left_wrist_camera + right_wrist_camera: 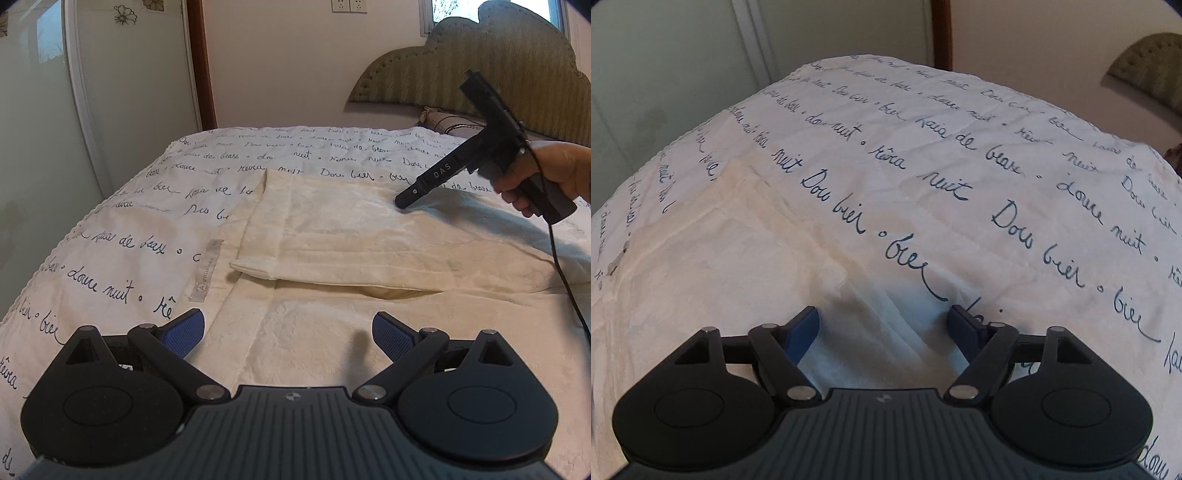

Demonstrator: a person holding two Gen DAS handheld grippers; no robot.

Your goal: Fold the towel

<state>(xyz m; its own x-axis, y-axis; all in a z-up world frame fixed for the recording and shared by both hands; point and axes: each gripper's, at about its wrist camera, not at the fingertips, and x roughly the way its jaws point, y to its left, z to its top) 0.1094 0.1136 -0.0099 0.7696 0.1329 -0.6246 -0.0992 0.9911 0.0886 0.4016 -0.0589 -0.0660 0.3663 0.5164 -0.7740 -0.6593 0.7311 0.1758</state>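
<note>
A cream towel [351, 236] lies on the bed, its far part folded back over the near part, with a grey label [207, 273] at its left edge. My left gripper [288, 336] is open low over the towel's near layer, with nothing between its blue pads [188, 332]. A hand [554, 170] holds my right gripper [403, 202] with its tip down on the folded layer's far edge. In the right wrist view the right gripper [882, 332] is open, and a raised ridge of towel [720, 258] edge lies between its fingers.
The bedspread [110, 251] is white with dark handwritten script and drops off at the left edge. A padded headboard [461, 70] and a pillow [447, 122] are at the far right. A frosted glass panel [44, 129] stands on the left. A black cable [565, 280] hangs from the right gripper.
</note>
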